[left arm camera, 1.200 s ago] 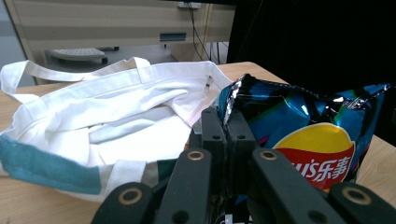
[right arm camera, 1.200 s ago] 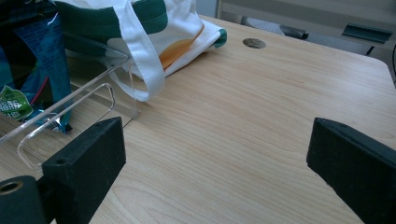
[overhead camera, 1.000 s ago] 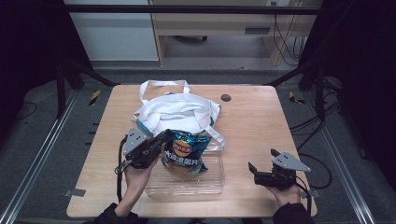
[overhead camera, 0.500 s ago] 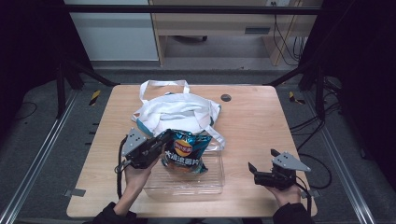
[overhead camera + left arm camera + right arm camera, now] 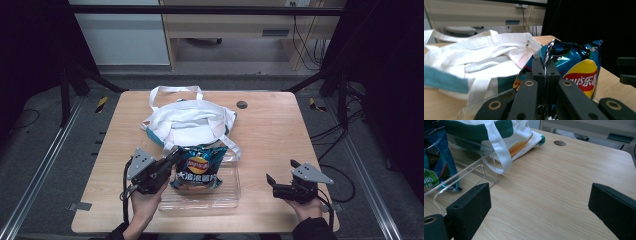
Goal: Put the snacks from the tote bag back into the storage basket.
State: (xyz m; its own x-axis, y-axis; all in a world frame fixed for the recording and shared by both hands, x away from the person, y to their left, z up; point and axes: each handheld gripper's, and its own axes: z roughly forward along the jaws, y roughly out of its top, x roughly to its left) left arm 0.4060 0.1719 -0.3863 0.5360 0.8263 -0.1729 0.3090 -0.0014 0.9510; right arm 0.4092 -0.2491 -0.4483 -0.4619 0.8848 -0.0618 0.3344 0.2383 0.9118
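Note:
A blue chip bag (image 5: 197,167) stands in a clear plastic tray (image 5: 220,199) near the table's front. My left gripper (image 5: 172,157) is shut on the bag's left top edge. In the left gripper view the jaws pinch the crimped seam of the chip bag (image 5: 579,72), with my left gripper (image 5: 545,72) closed tight. A white tote bag (image 5: 190,122) with green trim lies just behind the tray. My right gripper (image 5: 272,182) rests open at the front right, with nothing between its jaws. In its own view, my right gripper (image 5: 539,205) faces bare wood.
The tray's clear wall and handle slot (image 5: 461,182) stand left of the right gripper, with a tote strap (image 5: 499,152) draped over the corner. A round grommet (image 5: 242,104) sits in the table's far side. Bare wood (image 5: 280,135) spreads to the right of the tote.
My left gripper has drawn slightly toward the near edge with the chip bag still in it. The right gripper has stayed put.

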